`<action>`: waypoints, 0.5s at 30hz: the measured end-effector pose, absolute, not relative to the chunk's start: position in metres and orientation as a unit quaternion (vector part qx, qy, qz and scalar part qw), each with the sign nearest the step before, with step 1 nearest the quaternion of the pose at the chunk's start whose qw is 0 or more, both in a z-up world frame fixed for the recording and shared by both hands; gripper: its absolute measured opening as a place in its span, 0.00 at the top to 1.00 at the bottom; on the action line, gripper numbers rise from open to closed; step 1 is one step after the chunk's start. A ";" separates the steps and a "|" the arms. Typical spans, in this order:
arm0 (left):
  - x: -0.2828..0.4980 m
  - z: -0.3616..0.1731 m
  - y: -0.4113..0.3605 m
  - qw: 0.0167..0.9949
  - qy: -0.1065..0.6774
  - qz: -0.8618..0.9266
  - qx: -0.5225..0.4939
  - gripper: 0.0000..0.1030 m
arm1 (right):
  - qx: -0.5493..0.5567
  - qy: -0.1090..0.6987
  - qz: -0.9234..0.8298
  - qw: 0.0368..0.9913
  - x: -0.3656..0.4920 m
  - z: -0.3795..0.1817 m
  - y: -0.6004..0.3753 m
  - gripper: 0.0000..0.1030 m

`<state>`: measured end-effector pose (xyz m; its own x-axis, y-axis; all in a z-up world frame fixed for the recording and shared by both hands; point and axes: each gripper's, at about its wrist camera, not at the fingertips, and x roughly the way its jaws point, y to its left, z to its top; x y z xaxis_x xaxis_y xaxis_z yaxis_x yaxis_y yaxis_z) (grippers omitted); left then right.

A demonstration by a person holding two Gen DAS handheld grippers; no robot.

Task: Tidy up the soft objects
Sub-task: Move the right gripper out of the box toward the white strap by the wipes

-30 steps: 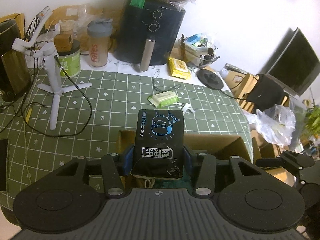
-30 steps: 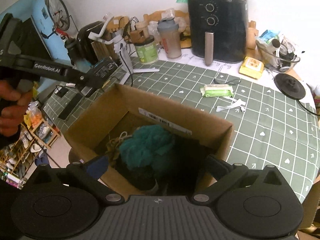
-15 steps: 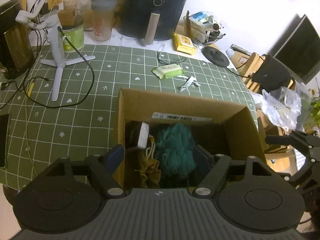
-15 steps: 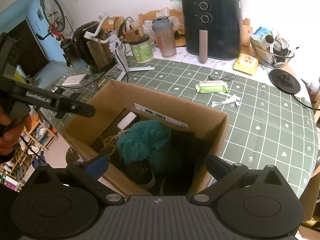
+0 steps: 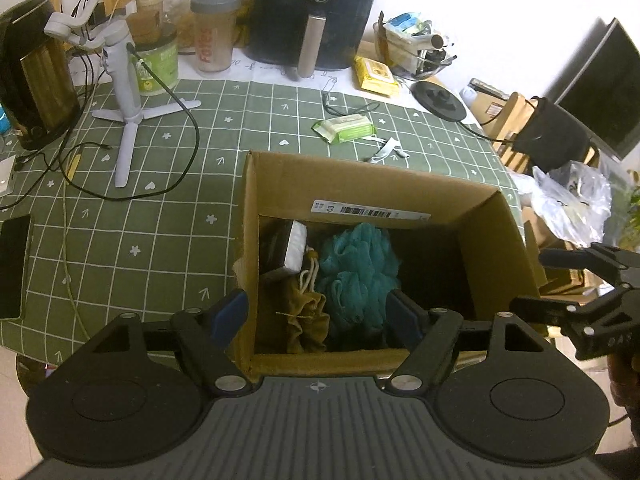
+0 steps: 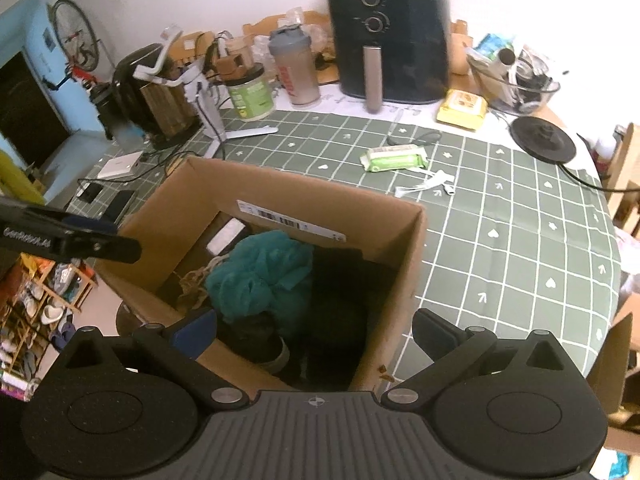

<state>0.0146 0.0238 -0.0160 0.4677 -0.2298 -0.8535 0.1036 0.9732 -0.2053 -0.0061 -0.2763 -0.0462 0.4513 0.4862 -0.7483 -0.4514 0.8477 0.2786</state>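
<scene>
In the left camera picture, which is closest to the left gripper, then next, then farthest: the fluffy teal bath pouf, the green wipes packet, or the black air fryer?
1. Fluffy teal bath pouf, inside the cardboard box, right by the fingers.
2. Green wipes packet, on the tablecloth beyond the box.
3. Black air fryer, at the table's back.

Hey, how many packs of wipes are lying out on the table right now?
2. A green pack lies on the checked tablecloth just beyond the cardboard box; a yellow pack sits farther back, right of the air fryer. More may be hidden in the clutter.
</scene>
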 end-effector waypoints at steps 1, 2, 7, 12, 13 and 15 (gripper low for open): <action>0.015 -0.016 0.024 0.855 0.506 -0.096 -0.062 0.27 | 0.018 0.446 0.270 0.853 -0.005 -0.047 -0.277 0.00; 0.015 -0.016 0.024 0.856 0.505 -0.094 -0.063 0.27 | 0.015 0.446 0.265 0.855 -0.004 -0.048 -0.277 0.00; 0.020 -0.013 0.028 0.859 0.498 -0.091 -0.072 0.27 | 0.010 0.444 0.256 0.859 -0.001 -0.049 -0.279 0.00; 0.028 -0.010 0.028 0.864 0.489 -0.095 -0.068 0.27 | 0.012 0.442 0.240 0.864 0.006 -0.049 -0.281 0.00; 0.029 -0.009 0.028 0.865 0.487 -0.096 -0.067 0.27 | 0.014 0.441 0.233 0.867 0.007 -0.050 -0.282 0.00; 0.033 -0.008 0.028 0.867 0.485 -0.099 -0.064 0.27 | 0.015 0.438 0.220 0.871 0.010 -0.050 -0.283 0.00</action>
<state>0.0331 0.0281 -0.0081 0.5104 -0.2332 -0.8277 0.1096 0.9723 -0.2063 0.0097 -0.2829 -0.0504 0.5189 0.3975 -0.7568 -0.3705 0.9024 0.2200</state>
